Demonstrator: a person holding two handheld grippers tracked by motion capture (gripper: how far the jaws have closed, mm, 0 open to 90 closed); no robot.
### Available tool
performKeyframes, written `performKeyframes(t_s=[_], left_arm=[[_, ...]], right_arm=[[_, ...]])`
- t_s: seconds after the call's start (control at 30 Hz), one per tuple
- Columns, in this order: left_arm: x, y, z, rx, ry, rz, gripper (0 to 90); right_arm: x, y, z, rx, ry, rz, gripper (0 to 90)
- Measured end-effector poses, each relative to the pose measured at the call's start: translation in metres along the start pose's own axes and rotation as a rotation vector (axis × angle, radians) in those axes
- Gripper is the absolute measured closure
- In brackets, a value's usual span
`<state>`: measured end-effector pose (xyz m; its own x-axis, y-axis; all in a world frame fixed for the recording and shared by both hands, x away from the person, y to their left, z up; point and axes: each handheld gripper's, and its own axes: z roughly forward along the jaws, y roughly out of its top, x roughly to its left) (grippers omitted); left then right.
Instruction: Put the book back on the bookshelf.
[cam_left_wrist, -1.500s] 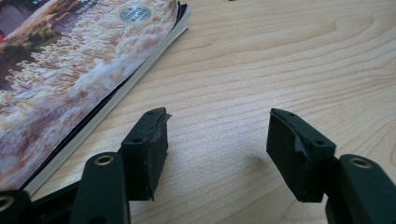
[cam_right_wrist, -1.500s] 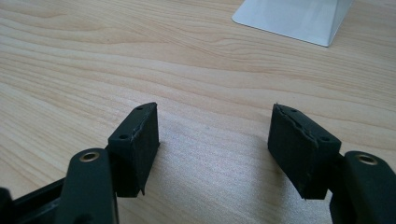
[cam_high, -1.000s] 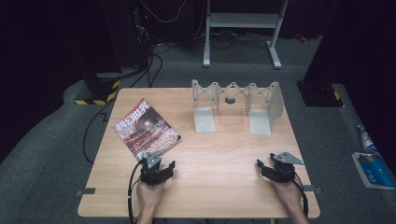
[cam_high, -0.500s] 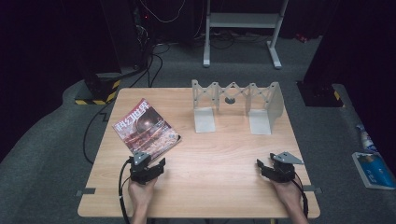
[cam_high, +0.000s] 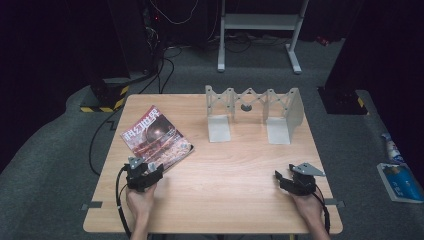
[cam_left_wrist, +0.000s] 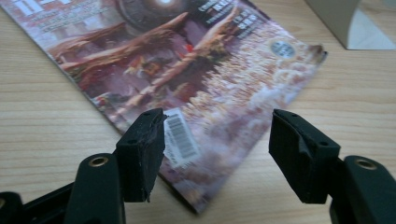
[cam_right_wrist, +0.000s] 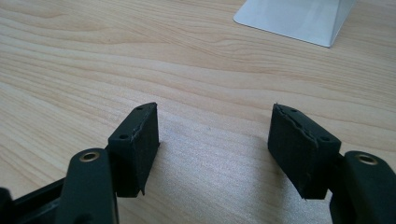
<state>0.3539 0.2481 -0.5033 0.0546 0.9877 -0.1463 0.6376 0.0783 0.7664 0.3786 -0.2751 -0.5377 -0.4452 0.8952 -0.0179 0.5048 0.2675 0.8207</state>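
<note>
Magazine (cam_high: 157, 140) flat on the wooden bench (cam_high: 225, 175), toward its left side, turned at an angle, cover up with red and pale artwork and a barcode label near the lower edge. Left tool (cam_high: 145, 172) held in a hand (cam_high: 140, 202) just at the magazine's near corner, jaws wide apart with nothing clamped. In the left gripper view (cam_left_wrist: 217, 140), near corner of the magazine (cam_left_wrist: 187, 84) lying under and between the 2 black jaws, pads clear of the paper; contact with the cover impossible to confirm. Right tool (cam_high: 289, 180) low over bare wood at the right near part of the bench, well apart from the magazine, jaws likewise spread and empty. In the right gripper view (cam_right_wrist: 215, 140), plain wood grain between the 2 pads and the foot of the grey rack (cam_right_wrist: 299, 16) beyond. Grey metal rack (cam_high: 252, 112) upright near the far edge, its 2 end plates joined by a zigzag lattice, apart from the magazine. Black cable (cam_high: 120, 200) trailing from the left tool off the near edge.
</note>
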Motion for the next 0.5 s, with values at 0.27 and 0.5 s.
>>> performKeyframes(t_s=[0.27,0.5], left_arm=[[0.015,0.013,0.017,0.038,0.08,-0.059,34.6],[0.029,0.014,0.03,0.04,0.12,-0.12,33.6]], right_arm=[[0.0,0.0,0.0,0.0,0.006,-0.007,33.8],[0.0,0.0,0.001,0.0,0.007,-0.008,33.8]])
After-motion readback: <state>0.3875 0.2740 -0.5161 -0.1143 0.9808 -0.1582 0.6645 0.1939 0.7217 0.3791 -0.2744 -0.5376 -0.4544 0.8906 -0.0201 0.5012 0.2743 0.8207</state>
